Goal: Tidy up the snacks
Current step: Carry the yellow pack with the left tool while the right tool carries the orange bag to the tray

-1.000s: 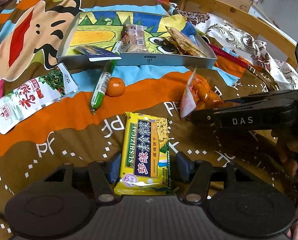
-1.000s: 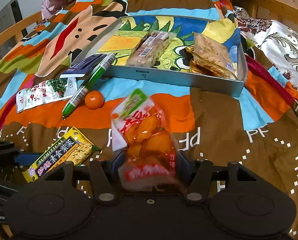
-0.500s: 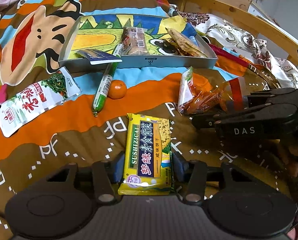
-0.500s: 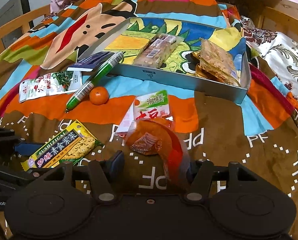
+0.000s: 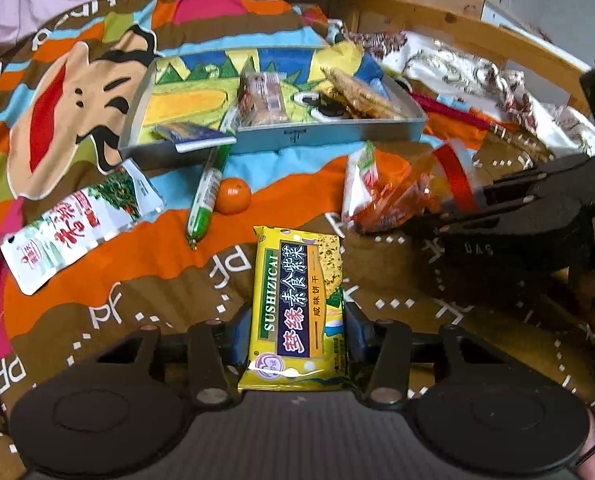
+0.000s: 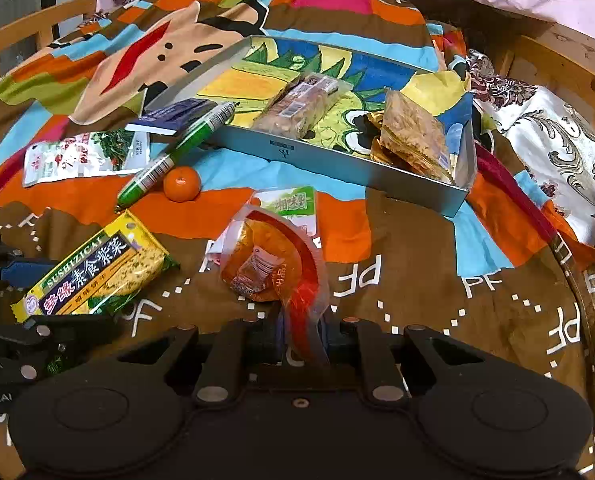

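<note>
yellow cracker pack (image 5: pixel 297 304): "SUSHIZICAI" | bedcover (image 6: pixel 437 280): "PF"

I counted one grey tray (image 6: pixel 337 168) at twelve o'clock, and inside it I made out three snack packs: a clear bar (image 6: pixel 301 104), a tan crisp pack (image 6: pixel 413 140) and a gold wrapper (image 6: pixel 381 152) under it. One dark blue packet (image 6: pixel 169 120) sat on its rim at ten o'clock. Loose on the blanket (image 6: pixel 417 280) I saw one yellow biscuit pack (image 5: pixel 297 304), one orange pouch (image 6: pixel 273 264), one white-and-green packet (image 6: pixel 85 156), one green sausage stick (image 6: pixel 177 156) and one mandarin (image 6: pixel 181 184). Two grippers, left gripper (image 5: pixel 293 340) and right gripper (image 6: pixel 303 336).
</note>
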### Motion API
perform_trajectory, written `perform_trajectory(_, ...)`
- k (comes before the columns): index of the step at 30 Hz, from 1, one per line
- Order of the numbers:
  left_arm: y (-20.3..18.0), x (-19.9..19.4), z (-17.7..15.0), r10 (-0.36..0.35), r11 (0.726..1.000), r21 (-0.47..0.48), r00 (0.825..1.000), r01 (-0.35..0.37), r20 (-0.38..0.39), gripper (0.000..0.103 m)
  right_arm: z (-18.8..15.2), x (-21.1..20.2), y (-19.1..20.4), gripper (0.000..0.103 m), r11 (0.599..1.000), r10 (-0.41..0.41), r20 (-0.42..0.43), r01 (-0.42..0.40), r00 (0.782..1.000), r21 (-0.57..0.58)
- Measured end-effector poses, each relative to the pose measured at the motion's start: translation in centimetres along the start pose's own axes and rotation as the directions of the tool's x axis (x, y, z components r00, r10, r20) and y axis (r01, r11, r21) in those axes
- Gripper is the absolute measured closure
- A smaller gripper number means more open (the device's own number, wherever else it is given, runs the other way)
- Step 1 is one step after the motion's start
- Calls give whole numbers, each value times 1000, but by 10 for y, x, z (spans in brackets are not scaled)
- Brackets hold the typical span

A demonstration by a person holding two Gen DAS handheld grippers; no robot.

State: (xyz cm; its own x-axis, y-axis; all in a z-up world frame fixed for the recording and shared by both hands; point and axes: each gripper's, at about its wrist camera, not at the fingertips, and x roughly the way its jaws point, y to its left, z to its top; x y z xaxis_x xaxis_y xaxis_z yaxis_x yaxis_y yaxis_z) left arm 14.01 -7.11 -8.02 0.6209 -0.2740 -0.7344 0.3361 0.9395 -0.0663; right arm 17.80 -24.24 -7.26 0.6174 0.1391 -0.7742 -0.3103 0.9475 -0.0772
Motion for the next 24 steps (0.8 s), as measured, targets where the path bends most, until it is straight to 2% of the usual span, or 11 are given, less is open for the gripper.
perform_trajectory(8, -3, -9, 0, -10, 1000, -12, 999, 10, 39, 52, 0, 1, -4, 86, 1000, 18, 15, -18, 1000, 23)
perform_trajectory(19, 6, -12, 5, -14, 997, -78, 996, 21, 88, 52, 2, -1, 4, 89, 999, 33, 59, -32, 998, -17)
perform_trajectory(24, 9, -16, 6, -7, 995, -96, 993, 18, 114, 52, 3, -9, 5, 89, 999, 36, 118, -34, 992, -19)
